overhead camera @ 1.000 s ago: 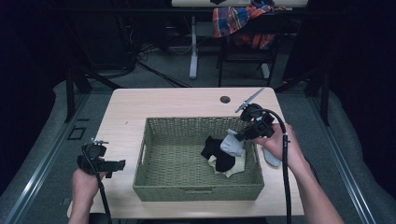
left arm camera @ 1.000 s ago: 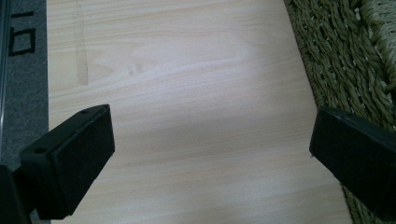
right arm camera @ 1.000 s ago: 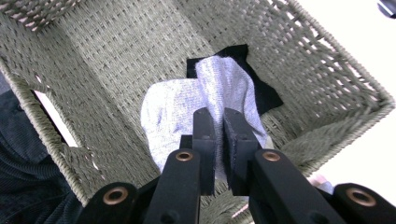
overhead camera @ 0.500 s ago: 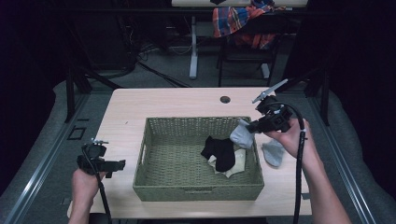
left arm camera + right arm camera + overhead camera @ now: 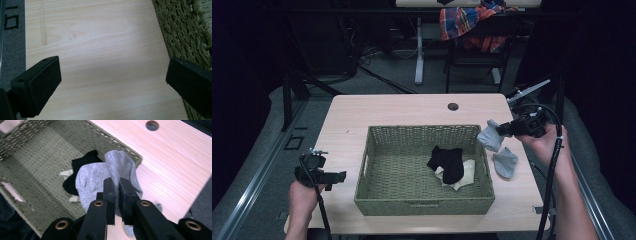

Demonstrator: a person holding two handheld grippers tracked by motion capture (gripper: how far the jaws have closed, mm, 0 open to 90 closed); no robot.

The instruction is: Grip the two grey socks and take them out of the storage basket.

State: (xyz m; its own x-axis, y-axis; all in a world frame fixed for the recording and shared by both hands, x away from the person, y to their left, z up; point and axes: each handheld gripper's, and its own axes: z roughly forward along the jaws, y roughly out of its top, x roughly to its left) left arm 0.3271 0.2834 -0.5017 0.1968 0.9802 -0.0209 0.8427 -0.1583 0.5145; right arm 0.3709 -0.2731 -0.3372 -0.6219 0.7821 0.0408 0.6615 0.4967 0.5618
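My right gripper [image 5: 501, 130] [image 5: 117, 195] is shut on a grey sock [image 5: 488, 135] [image 5: 105, 176], which hangs in the air just outside the right rim of the green wicker basket [image 5: 372, 185] [image 5: 32, 165]. A second grey sock [image 5: 505, 162] lies on the table right of the basket. Inside the basket a black sock [image 5: 447, 162] [image 5: 82, 162] rests on a cream sock [image 5: 466, 170] [image 5: 65, 173]. My left gripper [image 5: 331, 177] [image 5: 112, 82] hovers open over bare tabletop left of the basket, nothing between its jaws.
The light wooden table [image 5: 407, 112] has a round cable hole [image 5: 453, 106] [image 5: 152, 125] behind the basket. A chair with a plaid cloth [image 5: 472, 20] stands beyond the table. Dark floor surrounds the table.
My right gripper has lifted the grey sock out of the basket and carried it right and up, past the basket's right rim. The left gripper has stayed put.
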